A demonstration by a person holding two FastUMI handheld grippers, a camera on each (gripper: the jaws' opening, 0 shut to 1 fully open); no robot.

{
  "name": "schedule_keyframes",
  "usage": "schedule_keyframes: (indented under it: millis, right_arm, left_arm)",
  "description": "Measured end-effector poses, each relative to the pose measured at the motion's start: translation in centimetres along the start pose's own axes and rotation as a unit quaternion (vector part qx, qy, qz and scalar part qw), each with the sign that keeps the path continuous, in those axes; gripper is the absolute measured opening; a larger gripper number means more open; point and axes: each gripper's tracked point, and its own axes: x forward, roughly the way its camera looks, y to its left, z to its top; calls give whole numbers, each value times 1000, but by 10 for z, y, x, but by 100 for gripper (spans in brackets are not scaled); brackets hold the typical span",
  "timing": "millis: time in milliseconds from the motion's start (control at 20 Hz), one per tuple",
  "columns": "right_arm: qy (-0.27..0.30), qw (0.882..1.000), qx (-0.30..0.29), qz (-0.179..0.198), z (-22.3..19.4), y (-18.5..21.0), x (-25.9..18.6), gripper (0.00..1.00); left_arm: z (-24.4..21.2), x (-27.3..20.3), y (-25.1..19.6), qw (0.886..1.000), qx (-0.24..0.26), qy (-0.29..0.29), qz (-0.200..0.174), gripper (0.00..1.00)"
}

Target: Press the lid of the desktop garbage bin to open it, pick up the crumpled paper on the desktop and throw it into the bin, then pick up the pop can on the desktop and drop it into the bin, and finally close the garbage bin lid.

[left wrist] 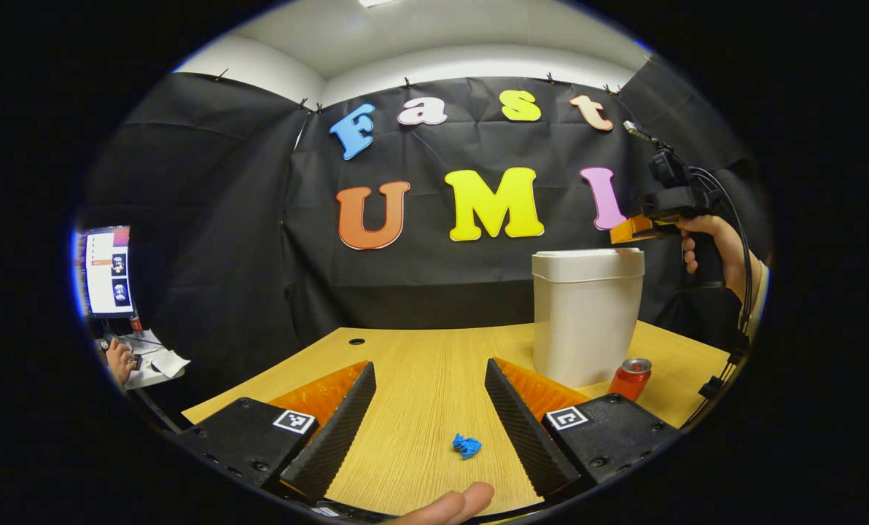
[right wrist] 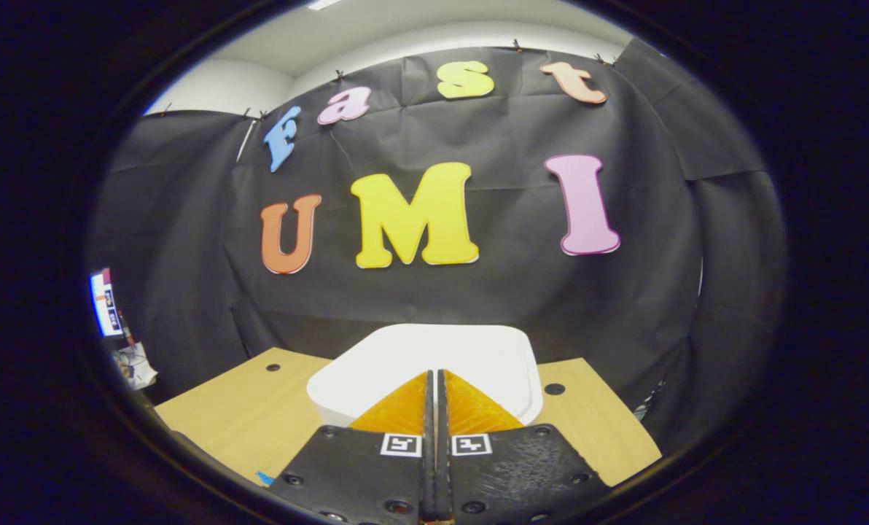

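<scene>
Left gripper view: our left gripper point(left wrist: 430, 408) hangs spread wide over the light wooden table point(left wrist: 420, 364), the small crumpled blue paper point(left wrist: 466, 445) lying between its fingers. To the right stand the white plastic bin point(left wrist: 586, 321) with its lid shut and, nearer, the red pop can point(left wrist: 630, 378). In the right gripper view our right gripper point(right wrist: 434, 386), fingers pressed together, sits just above the bin's lid point(right wrist: 434, 354).

The bin point(left wrist: 587, 313) stood tall at the far right of the bench point(left wrist: 420, 364), its lid point(right wrist: 434, 357) shut, with the pop can point(left wrist: 630, 378) just beside its near right foot. Left of the bin the bench lay open. The crumpled paper point(left wrist: 466, 445) sat alone near the front, approachable between the wide-spread fingers point(left wrist: 336, 430).
</scene>
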Motion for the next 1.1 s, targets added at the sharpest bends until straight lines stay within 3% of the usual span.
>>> schedule_keyframes:
  millis: [300, 600, 700, 900, 1100]
  right_arm:
    - [-12, 1000, -9, 11, 10, 20, 0, 0]
    - [5, 999, -32, -10, 3, 23, 4, 0]
    - [37, 998, -33, -22, -16, 17, 10, 0]
    - [58, 998, 21, -16, -18, 15, 9, 1]
    - [9, 1000, 8, -10, -4, 20, -21, 0]
  left_arm:
    - [-16, 4, 14, 1000, -5, 16, 13, 99]
    - [-20, 5, 18, 1000, 3, 12, 15, 99]
    - [-24, 6, 19, 1000, 4, 17, 15, 99]
    - [-27, 8, 19, 1000, -1, 21, 13, 99]
    - [-26, 7, 15, 1000, 3, 20, 9, 99]
